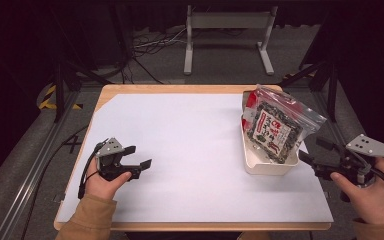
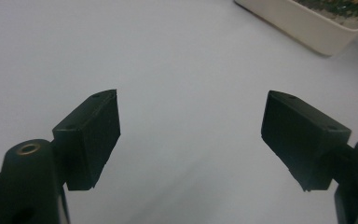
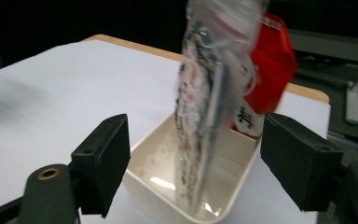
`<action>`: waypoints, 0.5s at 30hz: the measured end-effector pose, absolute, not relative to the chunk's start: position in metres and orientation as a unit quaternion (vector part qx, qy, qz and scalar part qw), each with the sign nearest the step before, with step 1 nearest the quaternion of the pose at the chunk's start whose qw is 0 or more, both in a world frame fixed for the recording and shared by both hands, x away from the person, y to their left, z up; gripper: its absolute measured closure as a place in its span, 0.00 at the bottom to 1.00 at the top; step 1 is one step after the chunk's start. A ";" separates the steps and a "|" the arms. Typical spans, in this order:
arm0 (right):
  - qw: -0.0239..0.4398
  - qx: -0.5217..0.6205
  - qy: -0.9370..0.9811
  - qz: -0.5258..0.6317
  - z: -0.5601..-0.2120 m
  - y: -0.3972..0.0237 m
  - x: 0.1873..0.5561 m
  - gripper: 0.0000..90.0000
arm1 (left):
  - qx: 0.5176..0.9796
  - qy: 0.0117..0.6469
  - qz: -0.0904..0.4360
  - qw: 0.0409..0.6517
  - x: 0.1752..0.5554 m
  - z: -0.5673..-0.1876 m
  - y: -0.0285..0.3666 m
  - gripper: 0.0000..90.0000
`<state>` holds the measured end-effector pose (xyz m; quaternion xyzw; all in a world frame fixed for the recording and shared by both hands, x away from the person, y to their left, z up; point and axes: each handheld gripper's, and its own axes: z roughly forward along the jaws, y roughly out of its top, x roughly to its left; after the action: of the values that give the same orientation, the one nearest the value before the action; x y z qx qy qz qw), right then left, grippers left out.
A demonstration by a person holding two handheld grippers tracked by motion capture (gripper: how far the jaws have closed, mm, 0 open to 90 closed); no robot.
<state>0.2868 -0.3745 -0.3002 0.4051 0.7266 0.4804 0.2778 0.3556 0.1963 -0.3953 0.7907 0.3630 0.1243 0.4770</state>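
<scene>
A clear zip bag of dark snacks (image 1: 275, 127) (image 3: 205, 116) stands tilted in a cream bin (image 1: 269, 167) (image 3: 168, 186) at the table's right side. A red packet (image 1: 251, 100) (image 3: 268, 70) stands behind it in the same bin. My right gripper (image 1: 314, 151) (image 3: 193, 123) is just right of the bin, off the sheet's corner, pointing at it. Its jaws are wide open, with the bag a little ahead of them and nothing touching the pads. At the left of the white sheet, my left gripper (image 1: 137, 157) (image 2: 191, 95) is held low, open and empty.
A white sheet (image 1: 180, 145) covers most of the wooden table (image 1: 130, 89). The bin's corner (image 2: 317, 28) shows far ahead of the left jaws. Beyond the table are a grey metal stand (image 1: 227, 35), cables on the floor and dark frame legs.
</scene>
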 end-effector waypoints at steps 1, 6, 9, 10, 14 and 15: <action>0.279 0.398 0.729 0.483 -0.300 -0.369 0.284 0.28 | 0.792 0.360 0.125 0.477 0.353 -0.394 0.197 0.22; 0.271 0.371 0.738 0.494 -0.306 -0.344 0.278 0.27 | 0.791 0.355 0.126 0.482 0.339 -0.392 0.202 0.21; 0.260 0.358 0.744 0.501 -0.313 -0.329 0.279 0.28 | 0.789 0.356 0.129 0.483 0.333 -0.392 0.206 0.21; 0.255 0.354 0.747 0.502 -0.317 -0.324 0.280 0.27 | 0.789 0.357 0.130 0.484 0.331 -0.393 0.208 0.21; 0.244 0.330 0.755 0.511 -0.333 -0.299 0.287 0.28 | 0.787 0.358 0.131 0.485 0.325 -0.395 0.211 0.21; 0.239 0.326 0.756 0.514 -0.336 -0.293 0.289 0.28 | 0.787 0.358 0.130 0.485 0.325 -0.395 0.211 0.21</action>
<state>0.2888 -0.2933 -0.3364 0.3258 0.7564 0.5145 0.2387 0.3245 0.2107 -0.3954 0.7873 0.3578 0.1304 0.4849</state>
